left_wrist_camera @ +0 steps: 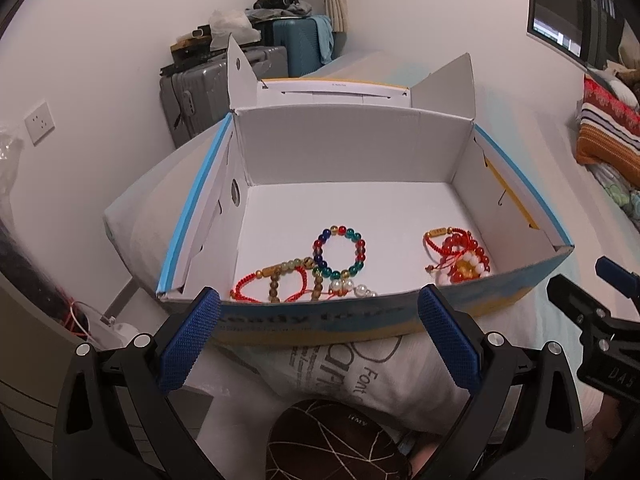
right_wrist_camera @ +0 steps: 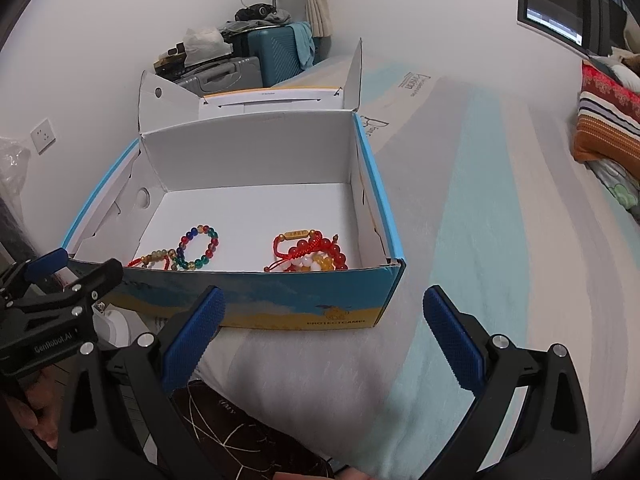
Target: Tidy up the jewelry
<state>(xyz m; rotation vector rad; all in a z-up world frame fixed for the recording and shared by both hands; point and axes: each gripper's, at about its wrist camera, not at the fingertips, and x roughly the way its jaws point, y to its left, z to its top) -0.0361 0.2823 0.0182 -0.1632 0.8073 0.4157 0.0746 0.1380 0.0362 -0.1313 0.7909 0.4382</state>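
An open blue and yellow cardboard box [left_wrist_camera: 320,320] [right_wrist_camera: 256,300] stands on the bed. Inside lie a multicoloured bead bracelet [left_wrist_camera: 340,251] [right_wrist_camera: 199,247], a red cord bracelet with brown beads [left_wrist_camera: 276,282] [right_wrist_camera: 154,259], a pearl bracelet [left_wrist_camera: 352,289], and a red, white and yellow bracelet pile [left_wrist_camera: 460,256] [right_wrist_camera: 312,254] at the right. My left gripper [left_wrist_camera: 320,340] is open and empty, just before the box's near wall. My right gripper [right_wrist_camera: 324,336] is open and empty, before the box's near right corner. The right gripper also shows in the left wrist view [left_wrist_camera: 596,312].
The bed sheet [right_wrist_camera: 480,220] is white and pale blue. A dark patterned cloth [left_wrist_camera: 332,440] [right_wrist_camera: 236,436] lies under the grippers. Suitcases [left_wrist_camera: 224,88] stand by the far wall. Striped pillows [right_wrist_camera: 608,128] lie at the right.
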